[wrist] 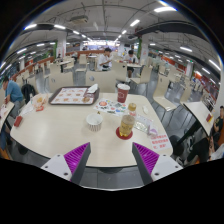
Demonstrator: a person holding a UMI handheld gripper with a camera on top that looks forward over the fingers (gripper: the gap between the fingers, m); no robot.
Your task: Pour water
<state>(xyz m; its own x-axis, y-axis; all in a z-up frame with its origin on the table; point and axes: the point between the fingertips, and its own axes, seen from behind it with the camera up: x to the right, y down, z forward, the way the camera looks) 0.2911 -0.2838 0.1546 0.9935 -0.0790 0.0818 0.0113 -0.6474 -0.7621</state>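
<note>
Your claw [111, 157] is spread and holds nothing. The bottle [127, 120] stands on the tabletop [55, 125] just ahead of the fingers, a white cup [93, 121] beside it. Centre on the bottle's body before closing. Its water level and cap are hard to make out.

Gripper [111, 158] above the near edge of a round pale table [50, 125], fingers spread apart with magenta pads [76, 155] facing inward and nothing between them. Just ahead stands a bottle [127, 120]; left of it a white paper cup [94, 121]. Beyond lie a red cup [122, 93] and a tray [73, 96].
</note>
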